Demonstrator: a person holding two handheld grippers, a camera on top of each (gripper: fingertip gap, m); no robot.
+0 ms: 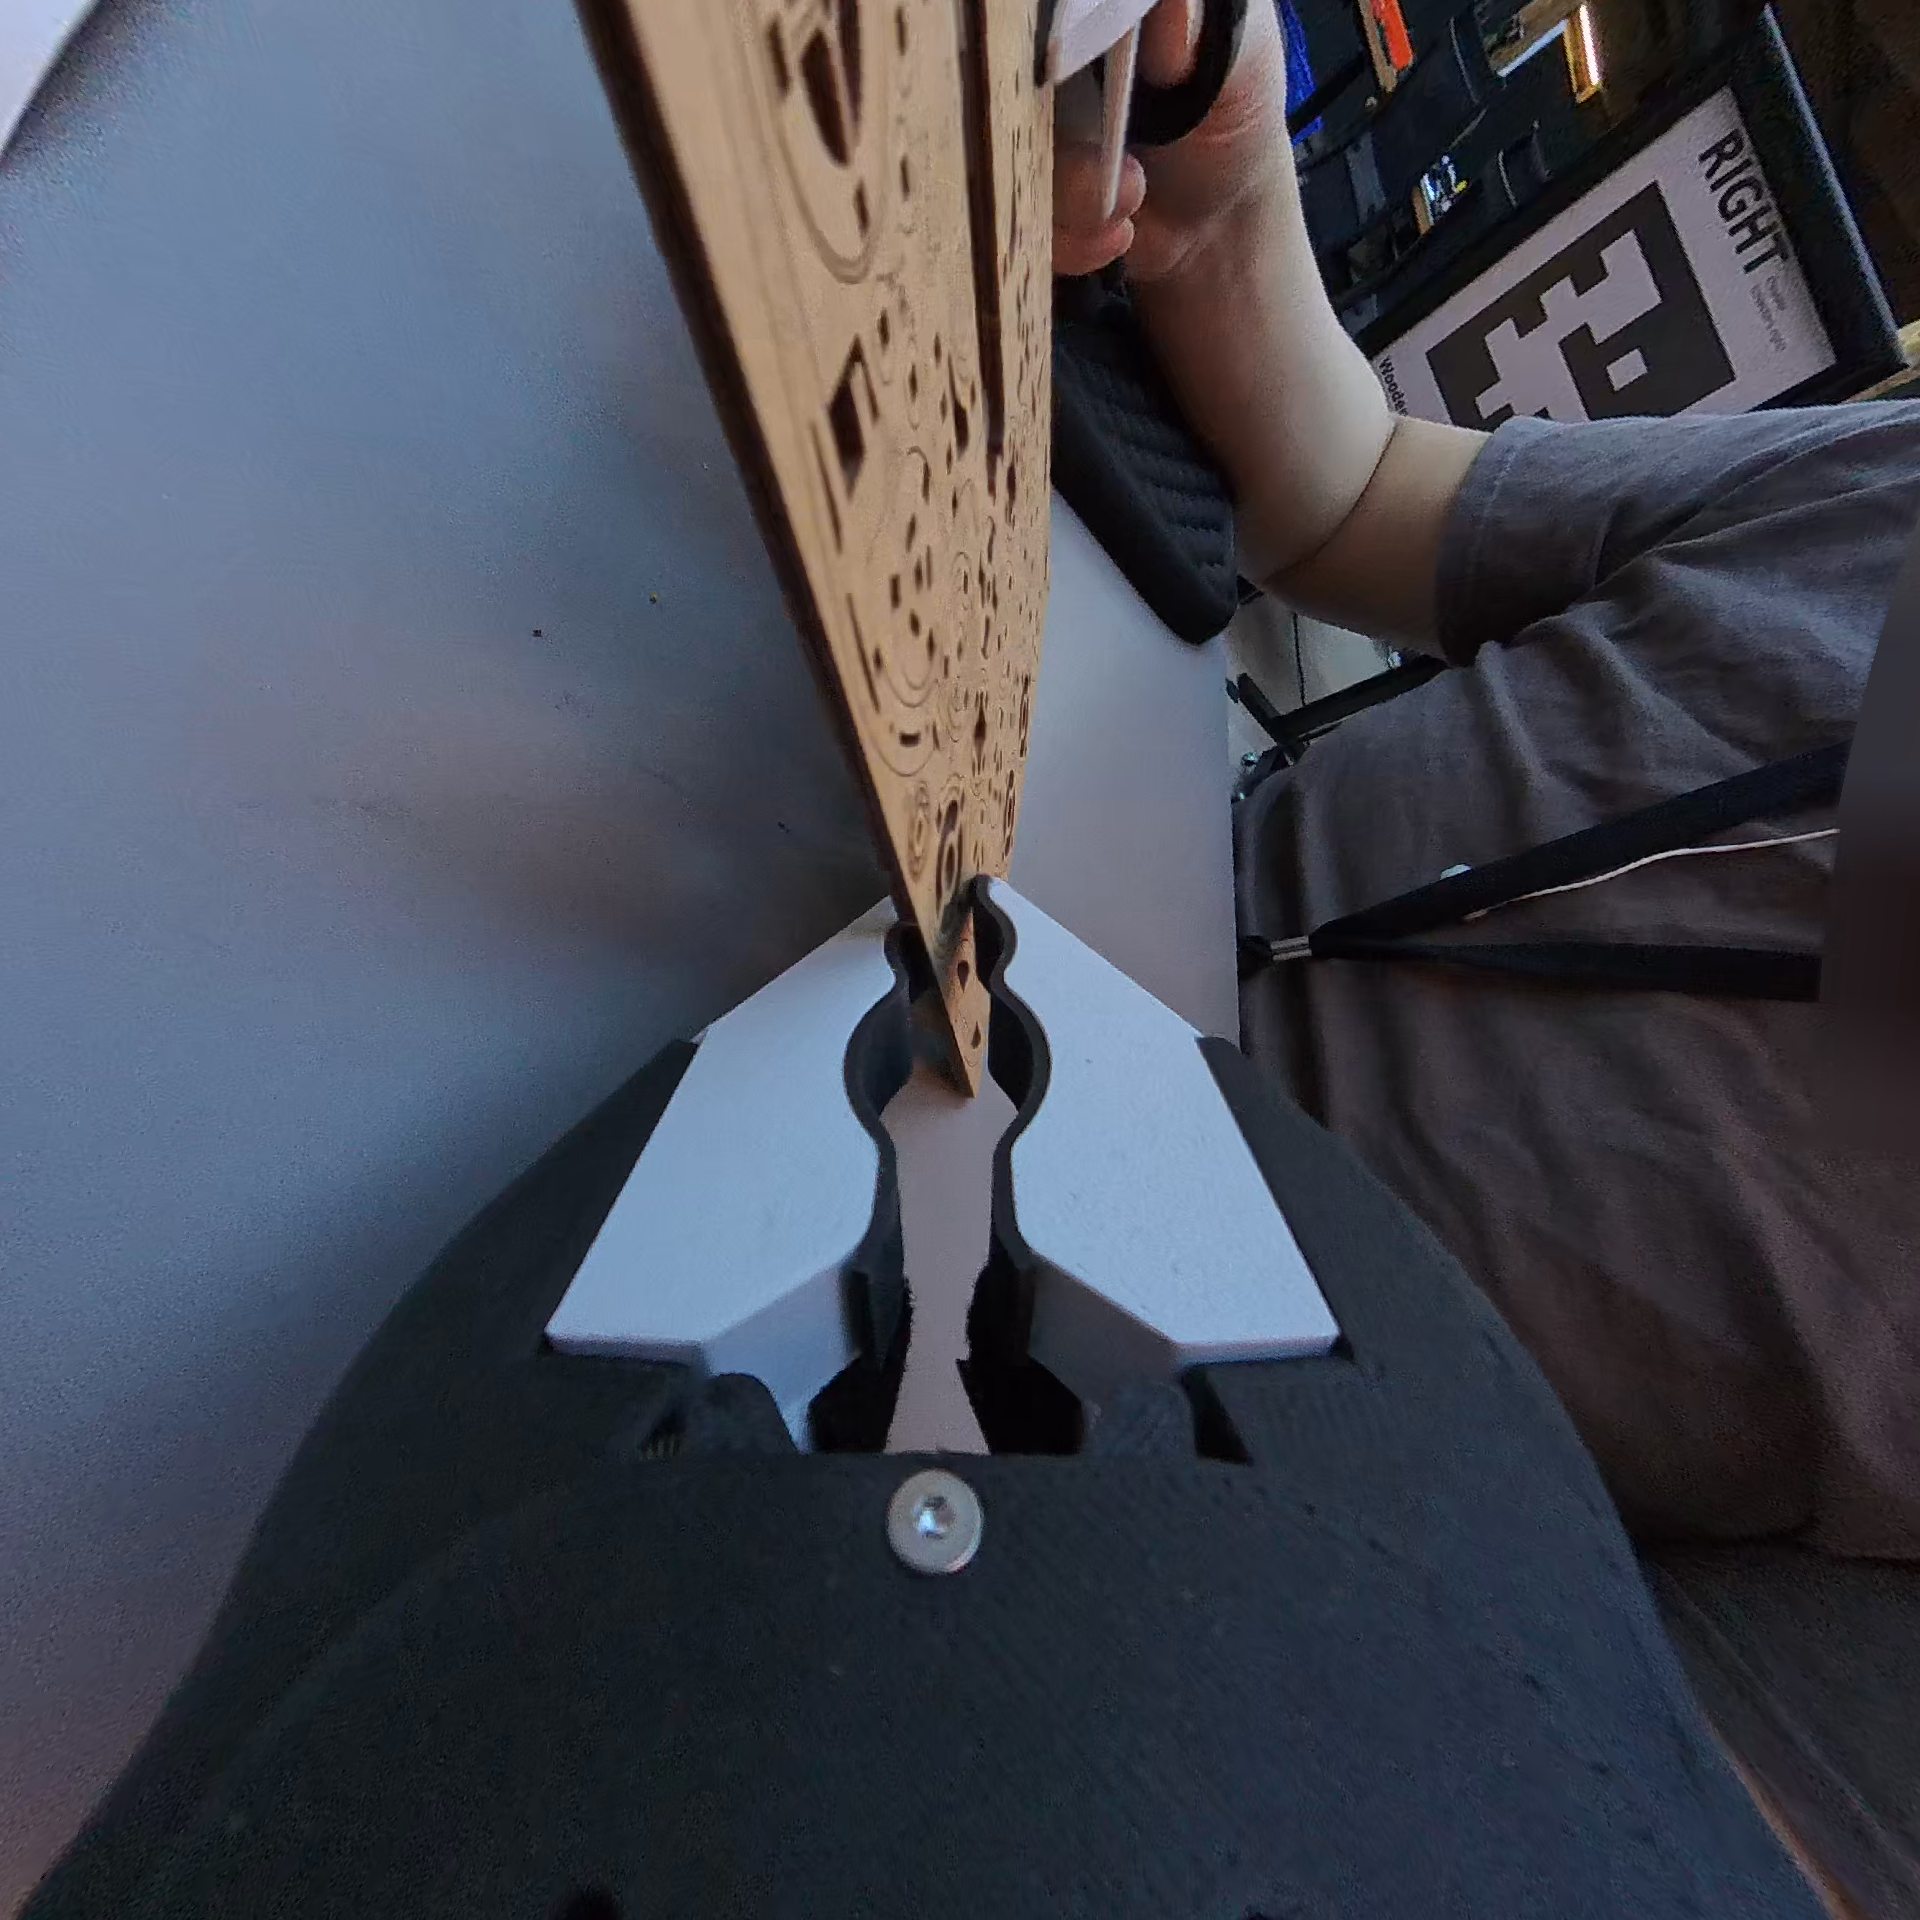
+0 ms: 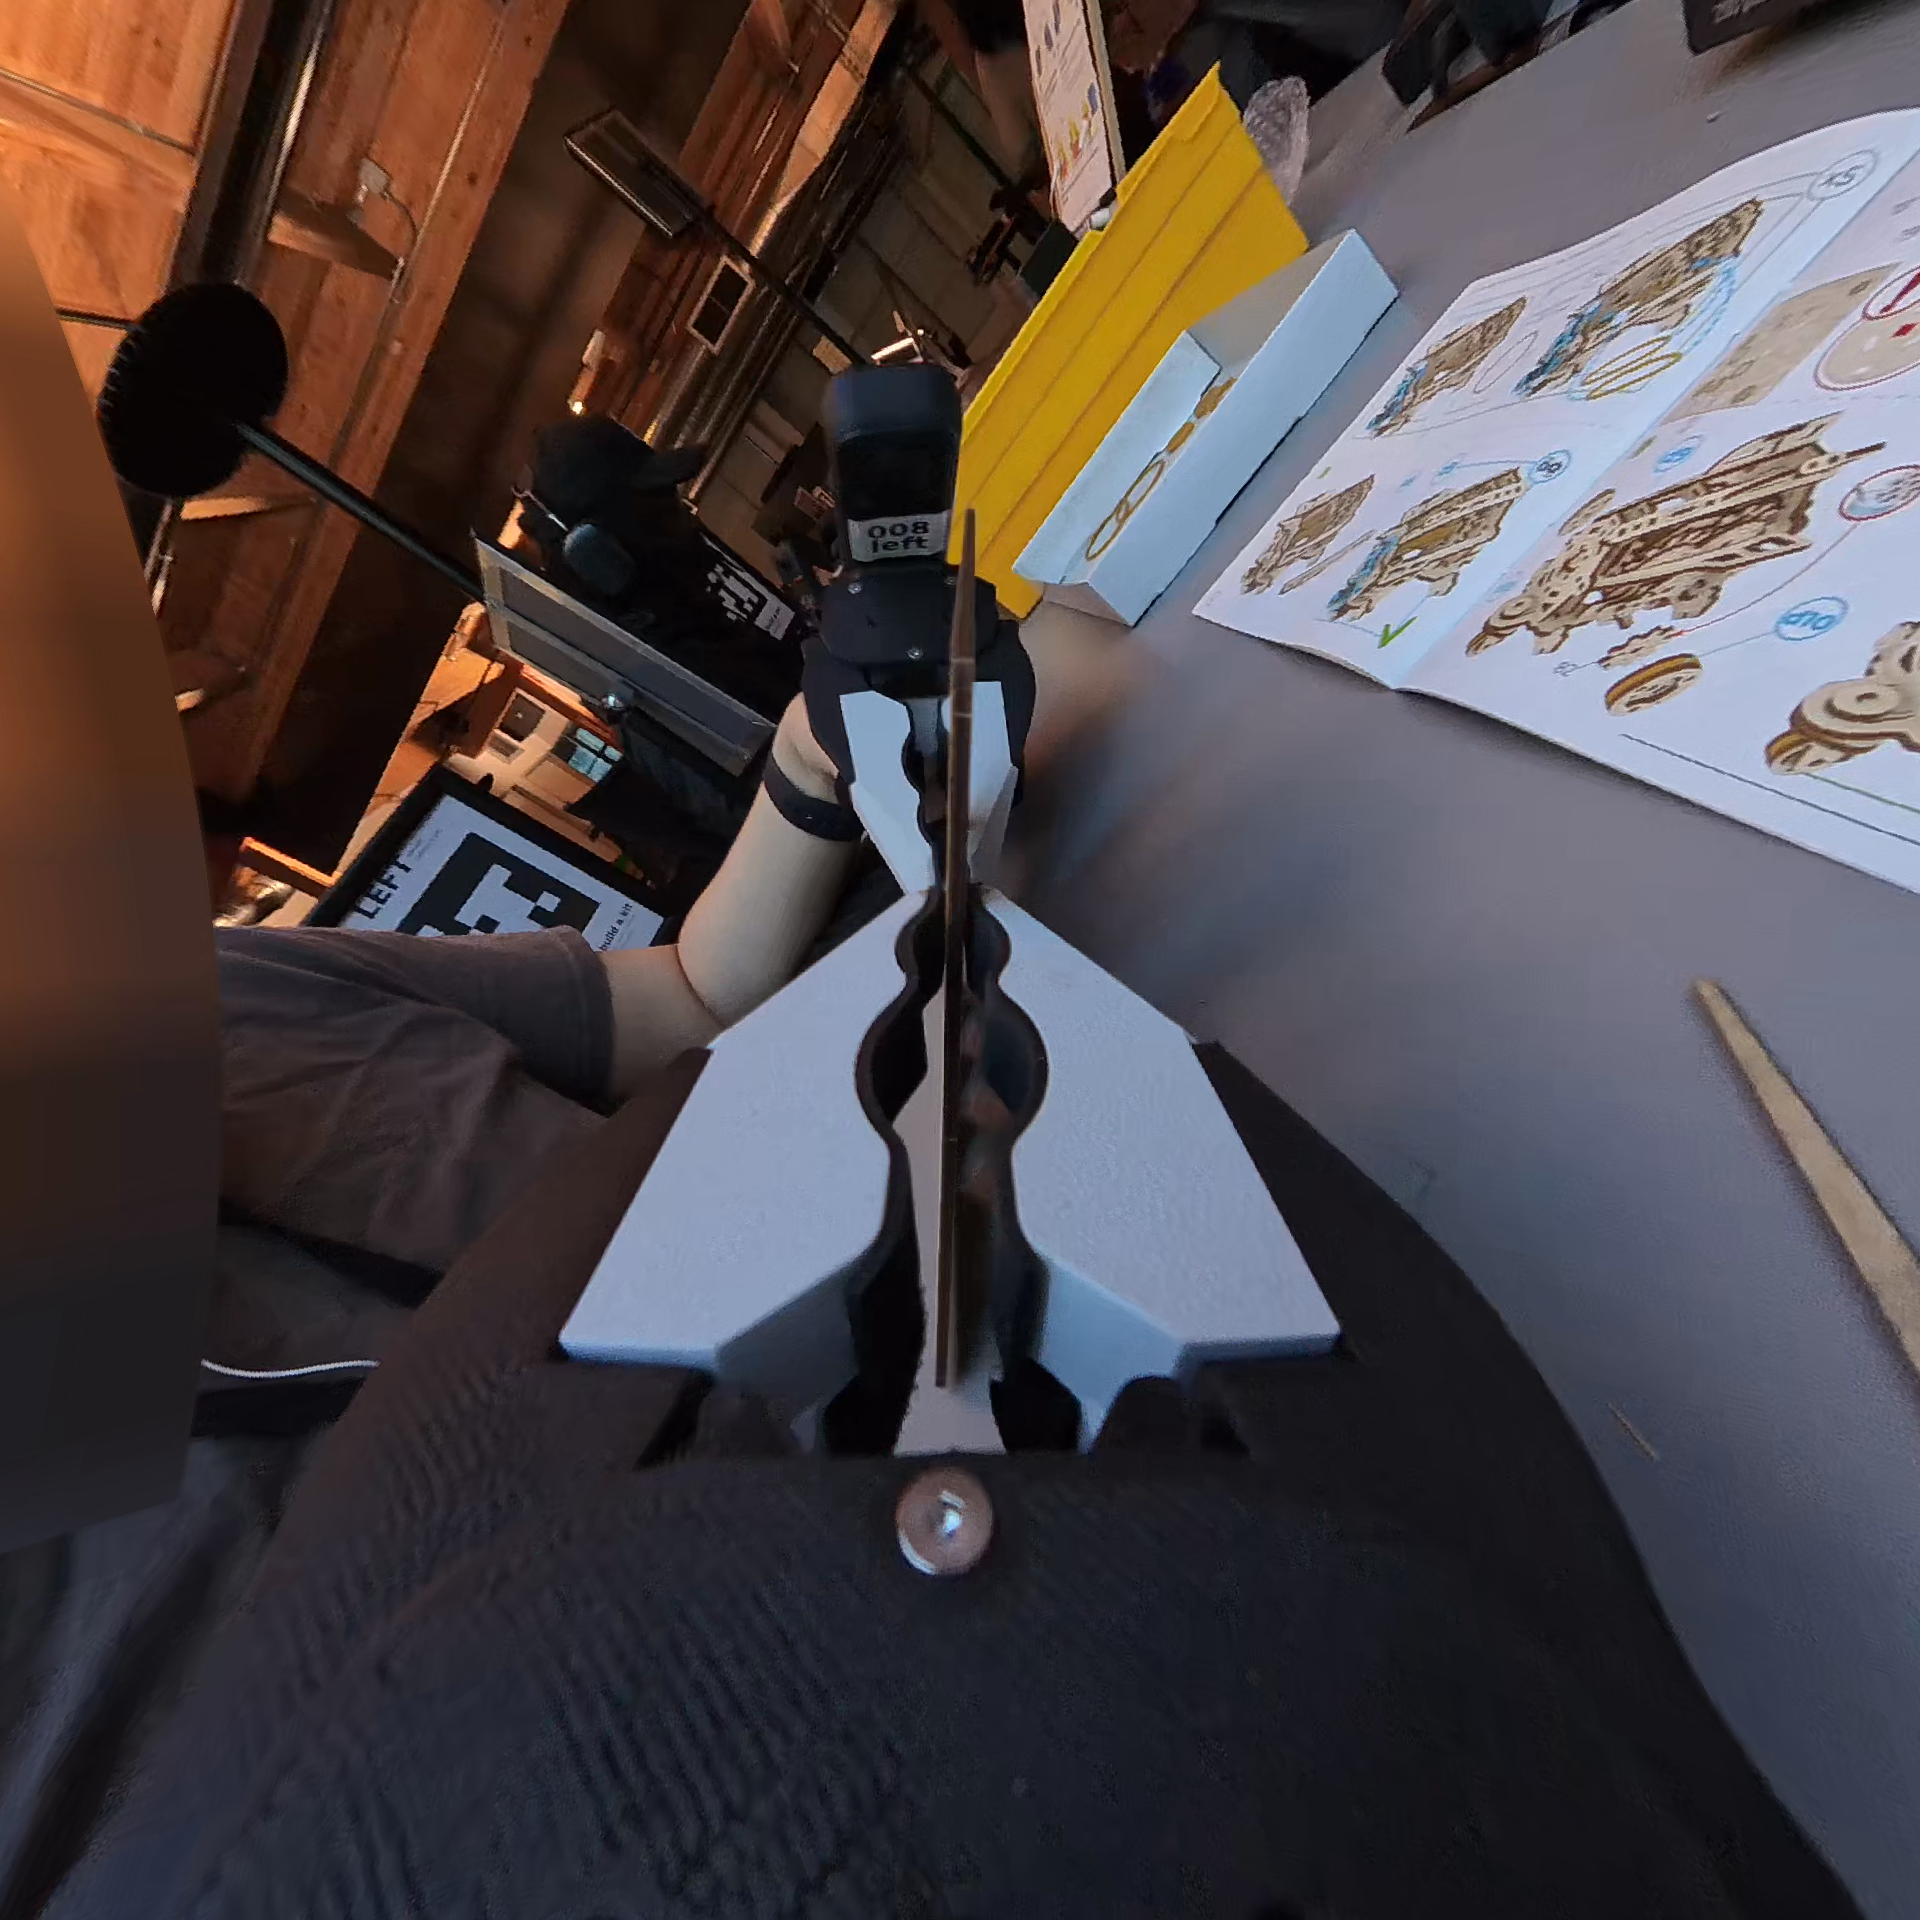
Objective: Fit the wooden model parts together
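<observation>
A timber-walled workshop (image 2: 135, 125) — a yellow plastic bin (image 2: 1132, 343) and open illustrated assembly booklet (image 2: 1621, 499) are sitting on a grey worktable (image 2: 1403, 987).

Beyond and to the right of my right fingers runs a smooth grey tabletop (image 2: 1455, 935). On it, well right of my fingertips, lies an open white instruction booklet (image 2: 1621, 540) printed with drawings of wooden models. Farther ahead rest a long white cardboard box (image 2: 1226, 436) and, just behind it, a yellow plastic bin (image 2: 1132, 301). A thin pale wooden strip (image 2: 1808, 1153) lies nearer, to my right.
</observation>
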